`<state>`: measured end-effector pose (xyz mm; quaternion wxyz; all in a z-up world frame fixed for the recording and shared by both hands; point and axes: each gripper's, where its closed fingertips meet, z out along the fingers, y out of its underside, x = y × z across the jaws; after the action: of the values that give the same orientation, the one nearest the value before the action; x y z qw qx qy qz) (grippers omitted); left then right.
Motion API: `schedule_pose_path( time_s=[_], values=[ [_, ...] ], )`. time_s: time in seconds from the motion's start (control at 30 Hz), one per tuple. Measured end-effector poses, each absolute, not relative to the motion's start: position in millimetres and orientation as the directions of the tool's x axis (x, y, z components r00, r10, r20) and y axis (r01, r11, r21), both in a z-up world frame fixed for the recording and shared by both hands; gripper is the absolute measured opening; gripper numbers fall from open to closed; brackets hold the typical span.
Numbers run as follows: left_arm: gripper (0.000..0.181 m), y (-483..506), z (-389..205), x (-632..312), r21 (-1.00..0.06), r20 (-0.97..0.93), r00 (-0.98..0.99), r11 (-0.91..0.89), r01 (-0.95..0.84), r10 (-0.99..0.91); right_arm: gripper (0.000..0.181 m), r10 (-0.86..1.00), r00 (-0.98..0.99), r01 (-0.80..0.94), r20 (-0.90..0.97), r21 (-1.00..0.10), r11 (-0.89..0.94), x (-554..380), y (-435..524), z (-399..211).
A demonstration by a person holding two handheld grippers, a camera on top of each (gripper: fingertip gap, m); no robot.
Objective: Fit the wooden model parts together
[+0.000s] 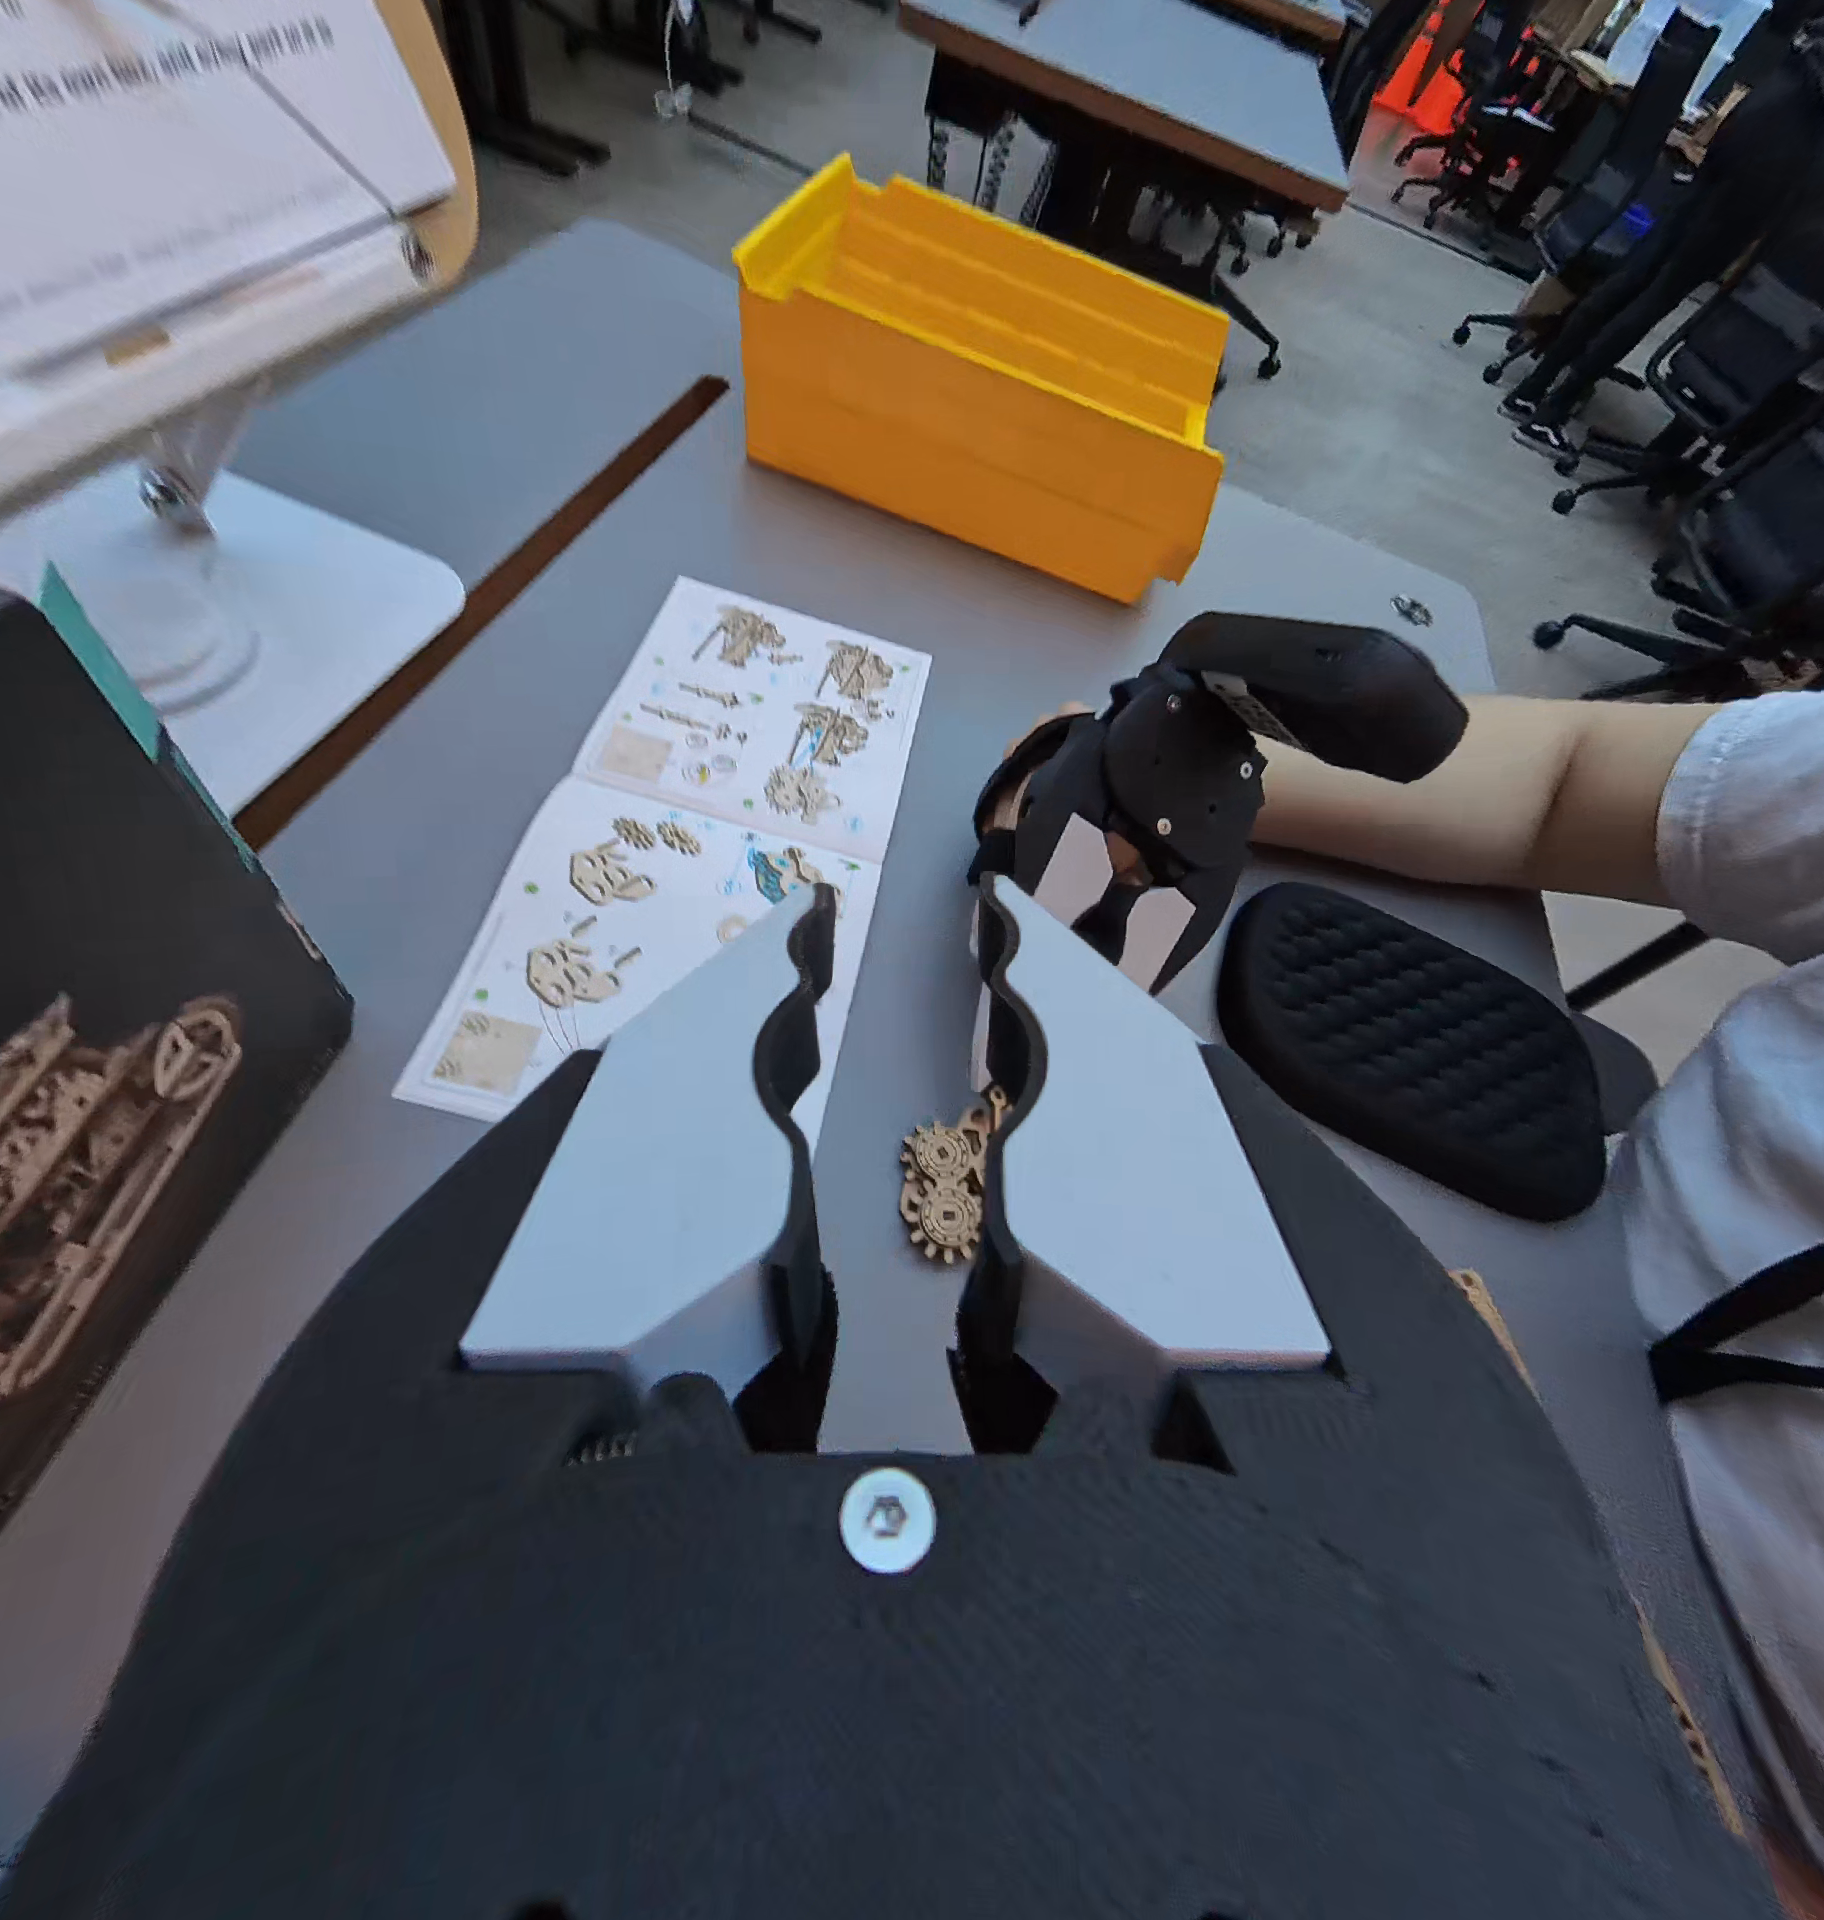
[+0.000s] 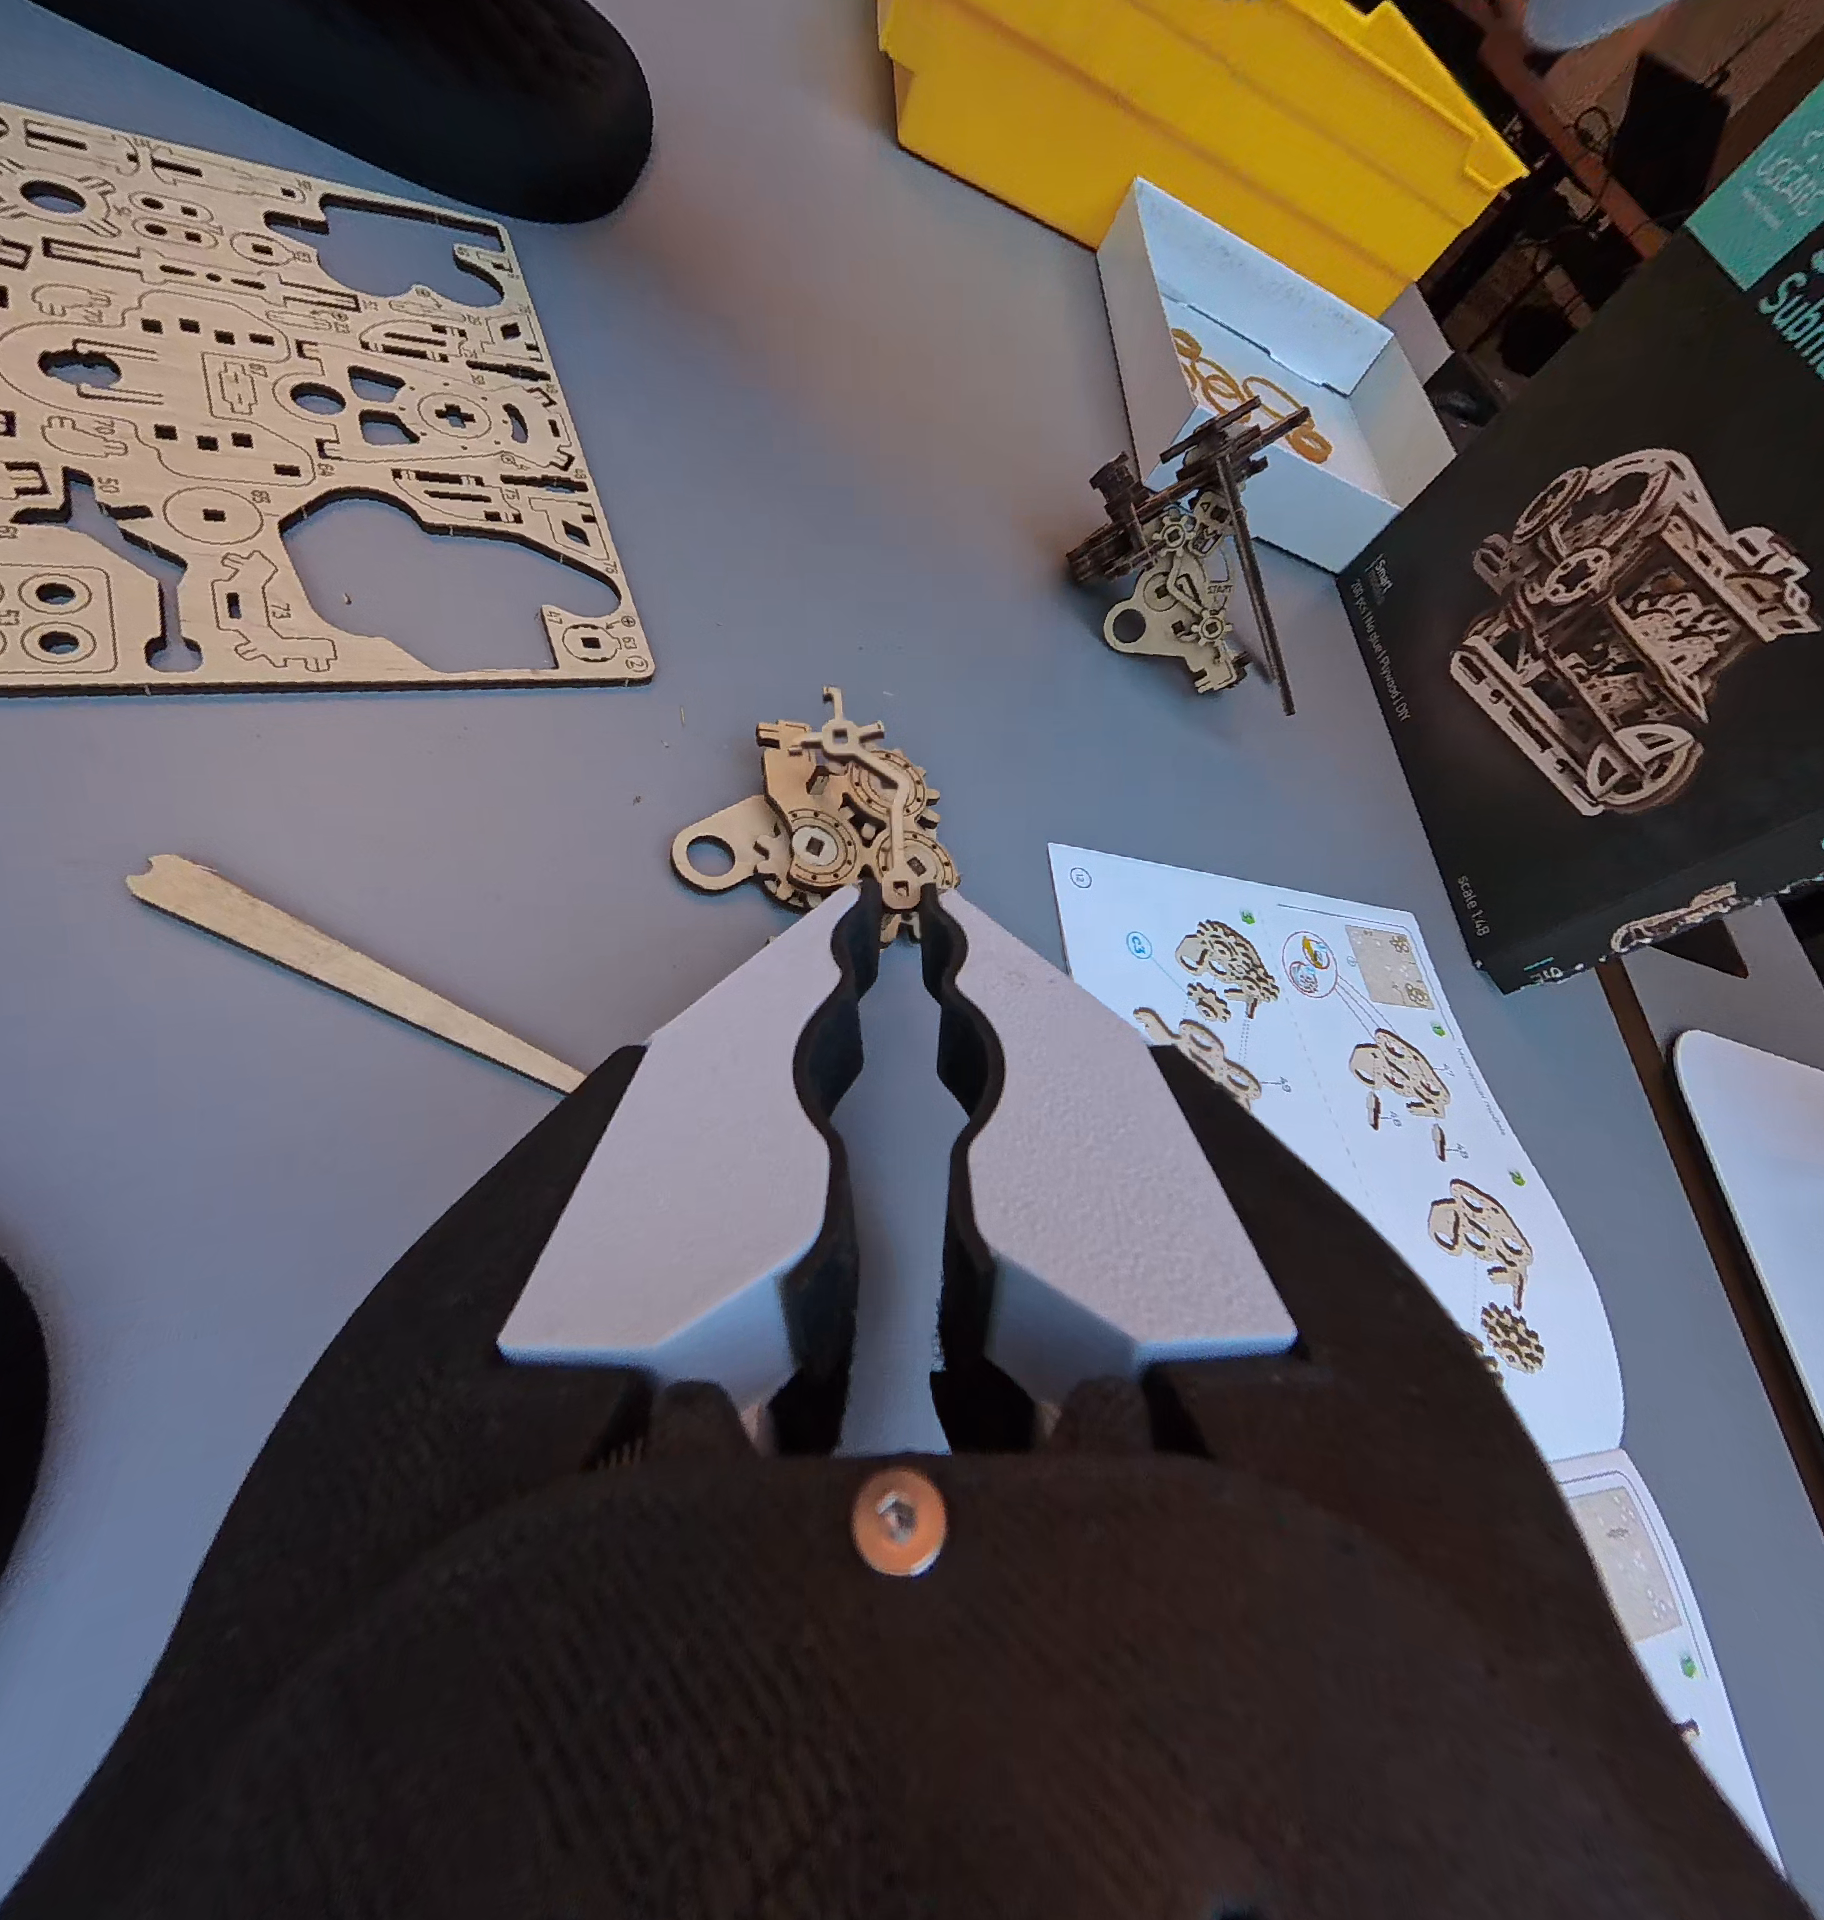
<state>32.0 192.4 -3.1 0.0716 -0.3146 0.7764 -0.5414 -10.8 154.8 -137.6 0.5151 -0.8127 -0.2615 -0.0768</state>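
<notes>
A wooden gear assembly [image 2: 804, 842] lies flat on the grey table [image 2: 783, 416]. My right gripper [image 2: 897, 902] is shut on the near end of a thin curved wooden lever [image 2: 892, 800] that rests across the top of the assembly. My left gripper [image 1: 903, 904] is open and empty, held above the table. The same gear assembly [image 1: 939, 1184] shows between its fingers, partly hidden by the right finger. The right gripper's black body [image 1: 1178, 769] is beyond it, in a person's hand.
A wooden parts sheet [image 2: 264, 416] and a flat wooden stick [image 2: 347, 966] lie to the left. A second wooden sub-assembly [image 2: 1168, 561], a white box [image 2: 1292, 416], a yellow bin [image 1: 981, 384], the black kit box [image 2: 1635, 582] and the open instruction booklet [image 1: 700, 831] surround the work spot. A black pad [image 1: 1407, 1049] lies at the right. The left gripper's tips are roughly 15 cm from the right gripper's. The flat wooden stick [image 2: 347, 966] is about 9 cm from my right fingertips.
</notes>
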Motion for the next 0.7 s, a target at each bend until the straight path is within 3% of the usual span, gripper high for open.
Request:
schedule_pose_path(
  time_s=[0.37, 0.57, 0.7],
  values=[
    [0.045, 211.7, 77.3, 19.4, -0.995, -0.069, -0.763, 0.099, 0.006, -0.643, 0.006, 0.197, 0.833, 0.553, 0.517, -0.776, -0.303, 12.5, 153.5, -126.6],
    [0.045, 233.8, 99.2, 19.1, -0.937, -0.323, -0.532, 0.186, 0.294, -0.783, 0.006, 0.143, 0.820, 0.571, 0.554, -0.773, -0.278, 18.4, 151.5, -117.8],
    [0.045, 228.3, 91.8, 19.7, -0.901, -0.426, -0.490, 0.307, 0.307, -0.761, 0.006, 0.180, 0.774, 0.629, 0.607, -0.709, -0.318, 16.9, 151.8, -129.7]
  ],
)
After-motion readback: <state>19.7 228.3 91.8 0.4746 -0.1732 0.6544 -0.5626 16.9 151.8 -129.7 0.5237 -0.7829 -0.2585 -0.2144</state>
